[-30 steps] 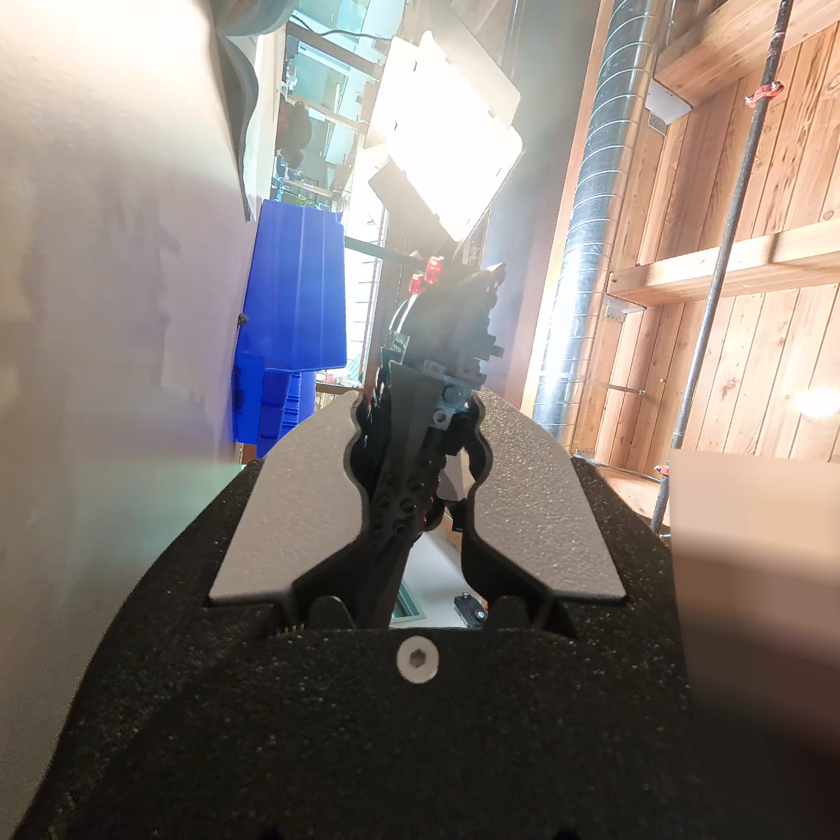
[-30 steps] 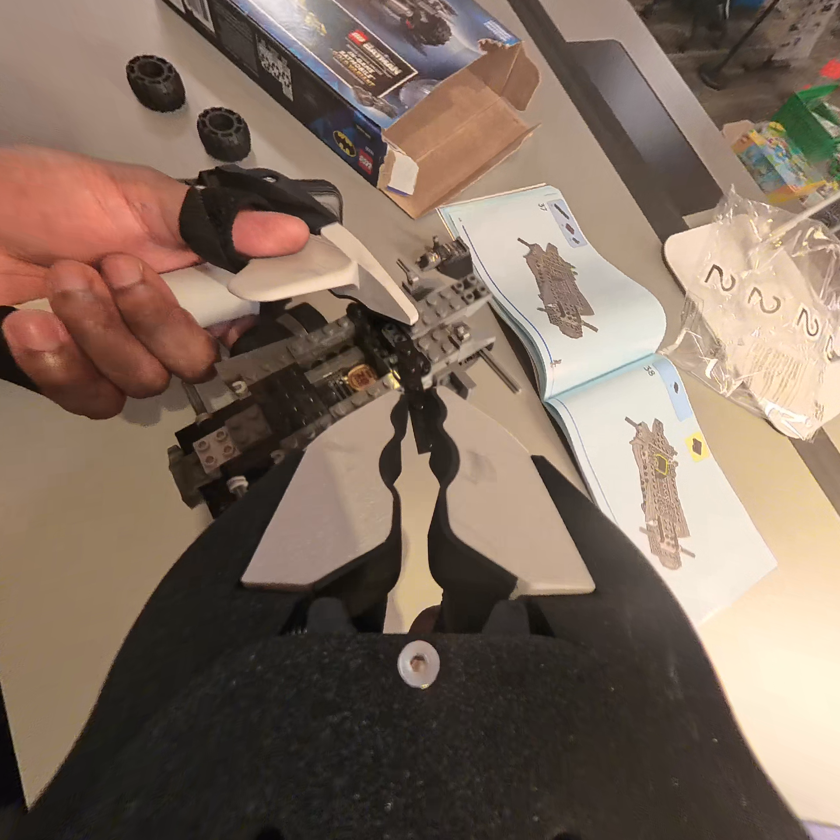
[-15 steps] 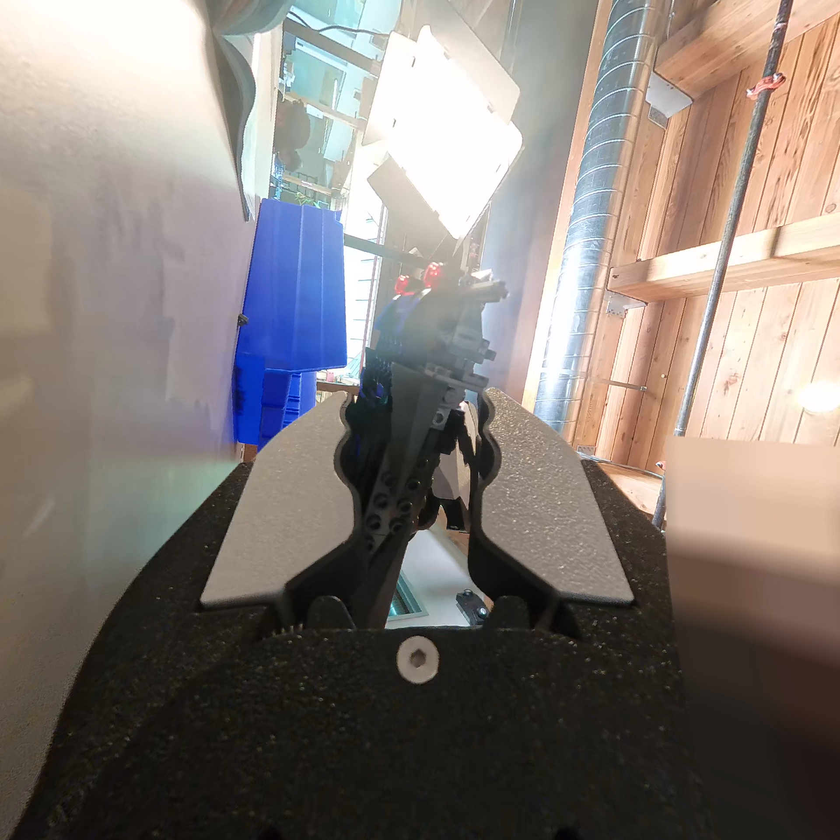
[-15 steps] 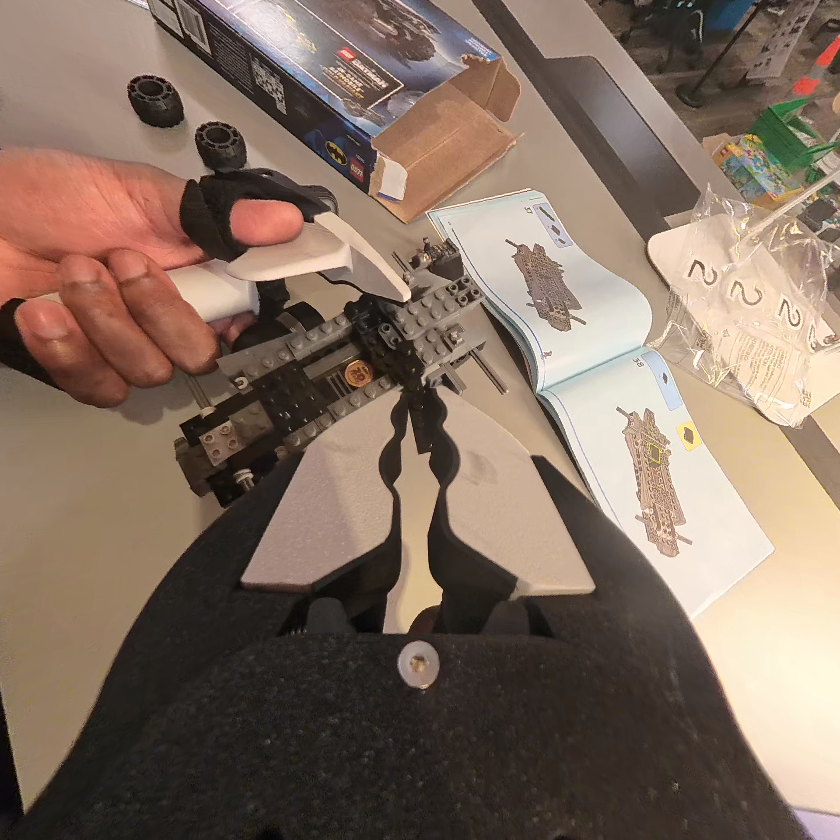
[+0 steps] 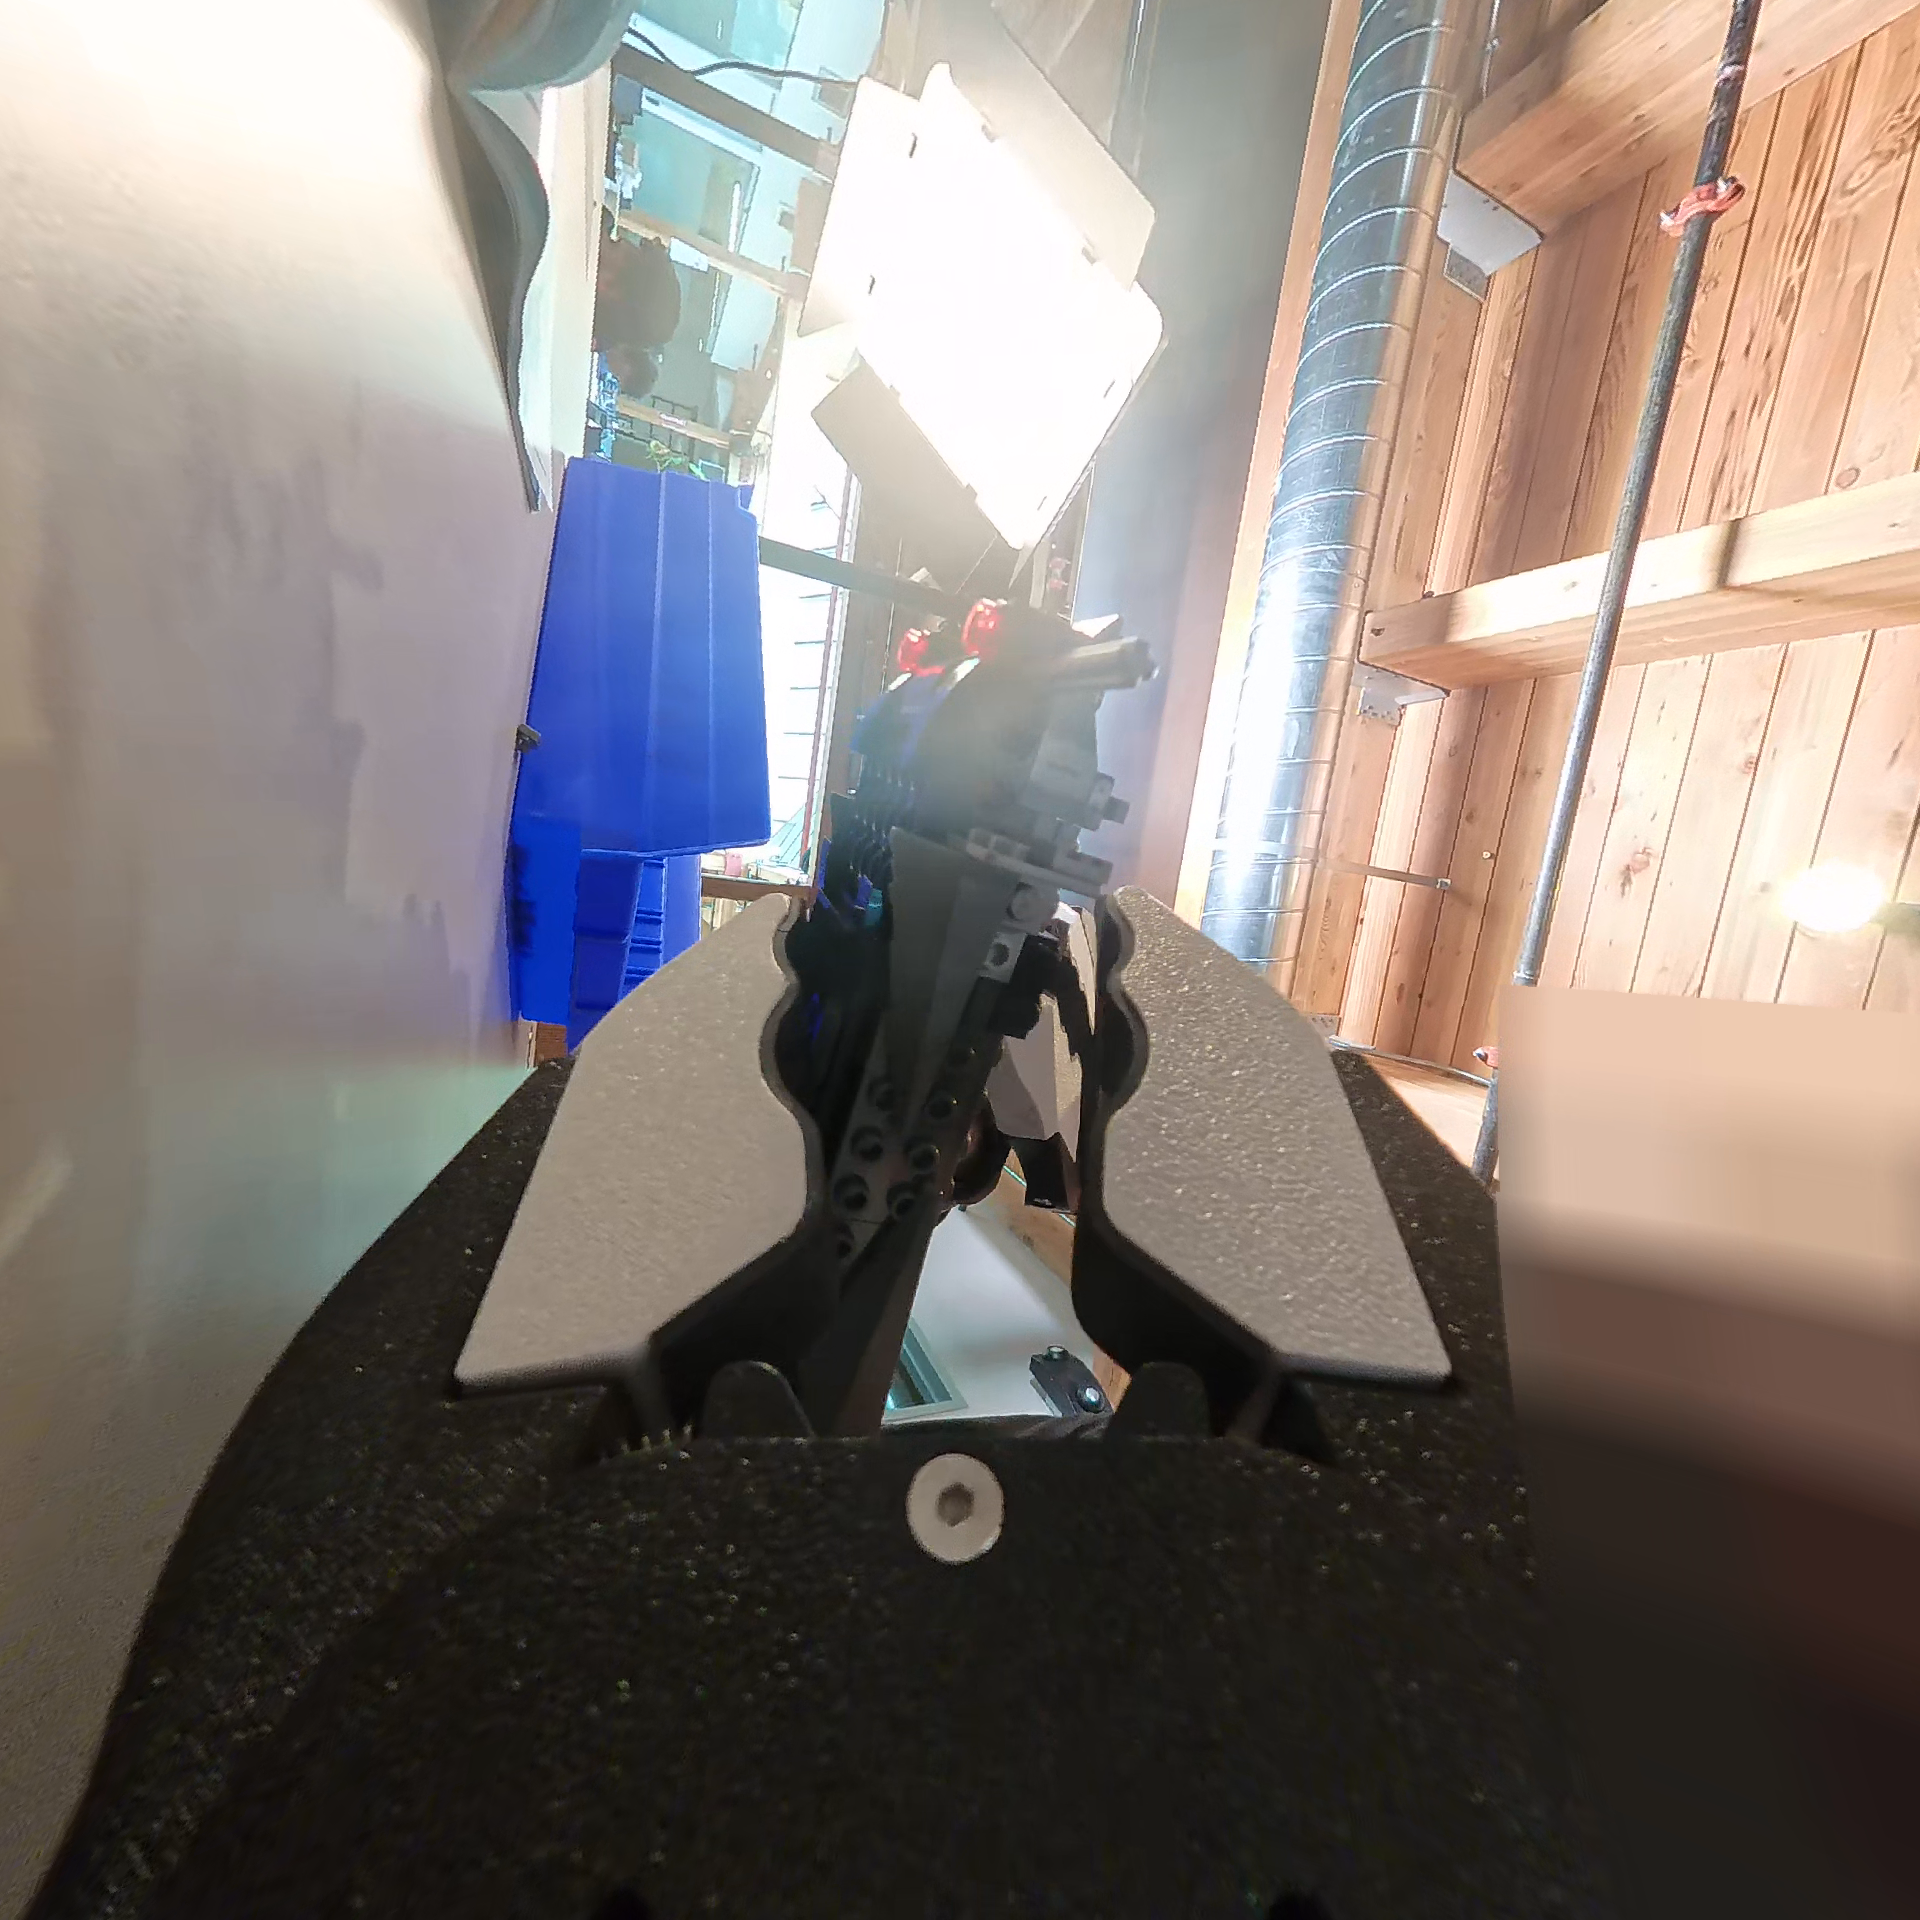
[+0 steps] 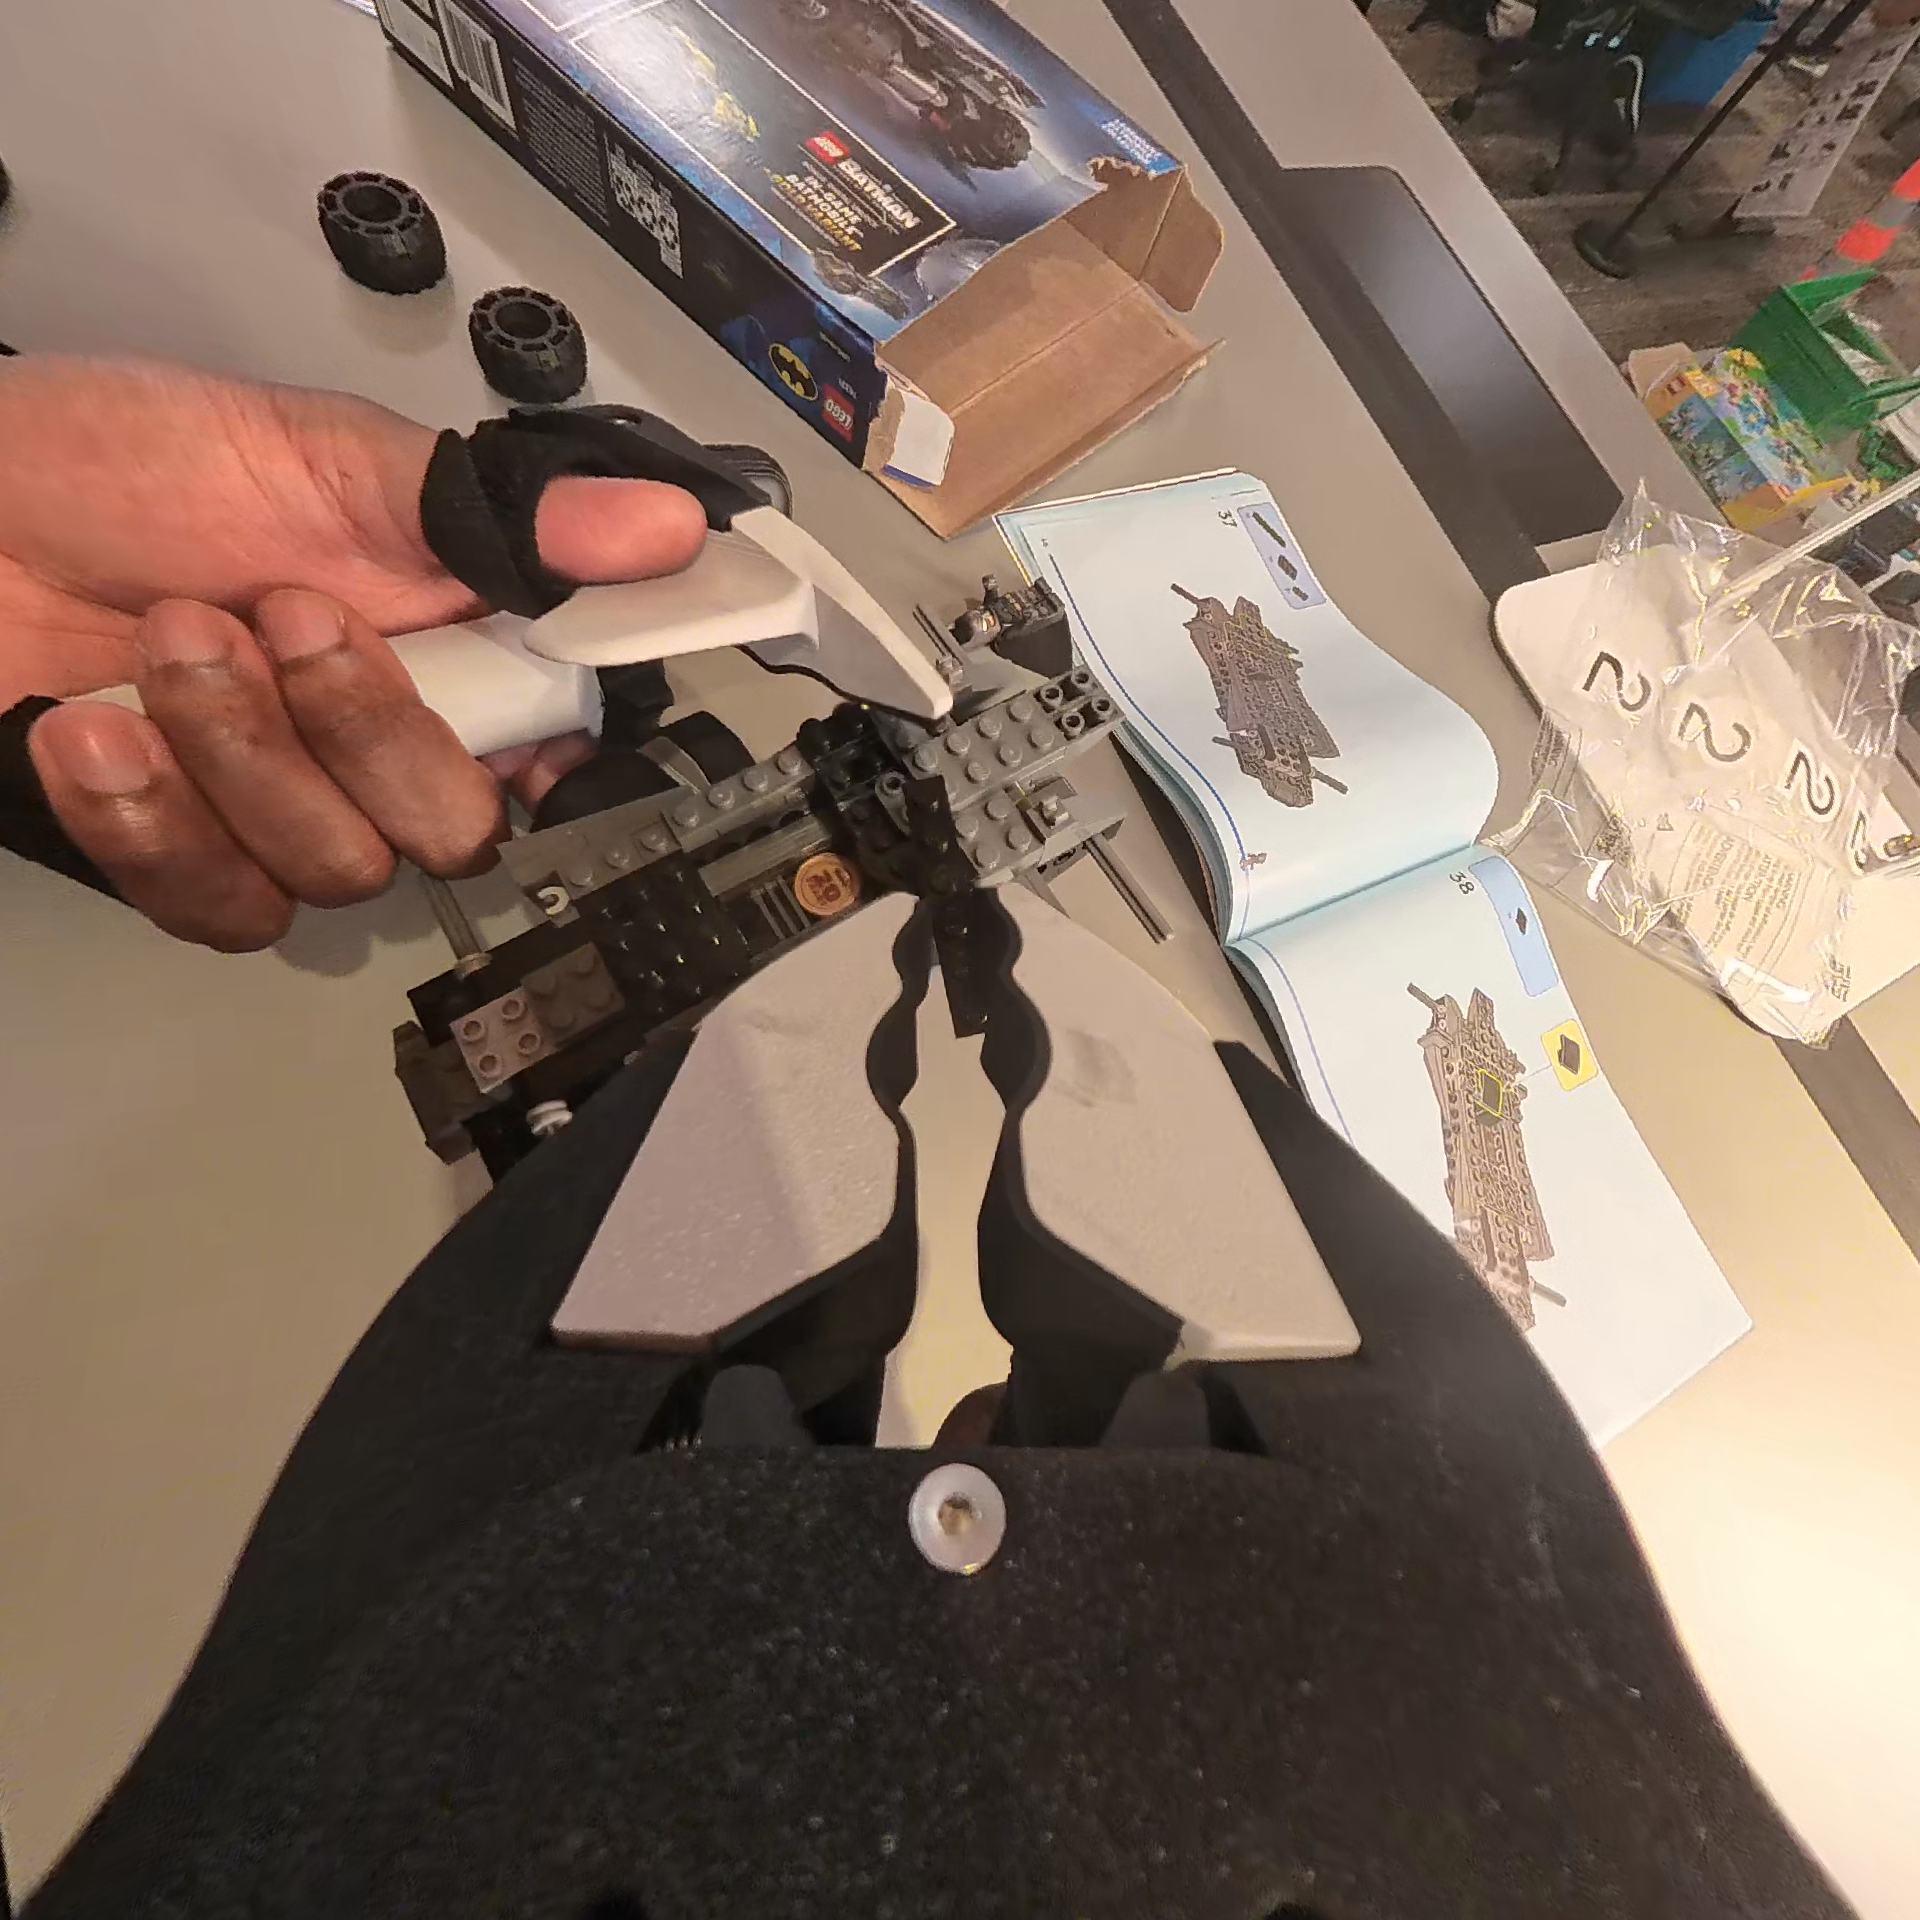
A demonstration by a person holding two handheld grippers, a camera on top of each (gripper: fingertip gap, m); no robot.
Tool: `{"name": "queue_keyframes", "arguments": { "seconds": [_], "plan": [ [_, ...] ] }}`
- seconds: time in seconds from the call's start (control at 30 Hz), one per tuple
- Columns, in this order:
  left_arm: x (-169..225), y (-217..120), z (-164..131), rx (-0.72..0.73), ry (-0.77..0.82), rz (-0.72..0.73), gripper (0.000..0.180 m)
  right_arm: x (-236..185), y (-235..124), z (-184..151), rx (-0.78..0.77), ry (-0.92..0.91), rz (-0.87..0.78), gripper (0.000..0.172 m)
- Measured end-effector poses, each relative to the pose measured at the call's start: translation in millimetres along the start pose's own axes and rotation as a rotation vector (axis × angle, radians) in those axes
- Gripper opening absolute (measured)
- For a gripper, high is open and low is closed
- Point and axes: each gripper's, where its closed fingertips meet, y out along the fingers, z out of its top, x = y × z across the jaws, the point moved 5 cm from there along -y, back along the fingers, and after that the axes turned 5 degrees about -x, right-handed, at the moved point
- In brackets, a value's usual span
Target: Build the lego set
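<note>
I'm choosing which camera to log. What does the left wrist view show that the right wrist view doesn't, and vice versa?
Only the left wrist view: blue bins, a bright light panel, a silver duct and a wooden wall.

Only the right wrist view: the grey table, an open box, a booklet, loose wheels, plastic bags, a hand, and the right claw shut on a black plate.

Both: the brick model and the left claw around it.

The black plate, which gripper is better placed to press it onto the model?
Right, probably. The right gripper pinches the black plate, whose far end lies on the model; the left gripper straddles the model.
</note>
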Motion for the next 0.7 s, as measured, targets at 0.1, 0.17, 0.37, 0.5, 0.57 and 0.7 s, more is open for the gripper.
{"name": "queue_keyframes", "arguments": {
  "seconds": [0.1, 0.17, 0.37, 0.5, 0.57, 0.7],
  "plan": [
    [-2.0, -0.7, -0.7, -0.007, 0.001, 0.02, 0.046, -0.4, -8.0, -5.9, -0.015, 0.018, -0.015, 0.007],
    [-3.4, -0.4, -1.7, -0.02, 0.006, 0.033, 0.042, -1.9, -19.0, -14.0, -0.033, 0.039, -0.028, 0.007],
    [-9.2, 3.2, -5.1, -0.067, 0.023, 0.068, 0.042, 2.3, -91.3, -73.5, -0.163, 0.119, -0.151, 0.007],
    [-8.1, 8.2, -1.9, -0.044, 0.062, 0.078, 0.042, 31.9, -153.6, -127.0, -0.267, 0.184, -0.25, 0.007],
    [-7.6, 10.5, 1.5, -0.011, 0.092, 0.076, 0.042, 50.3, -169.7, -156.5, -0.337, 0.215, -0.246, 0.007],
    [-12.3, 14.0, 6.0, 0.066, 0.137, 0.085, 0.042, 84.0, -170.1, -198.9, -0.437, 0.226, -0.229, 0.007]
  ]
}}
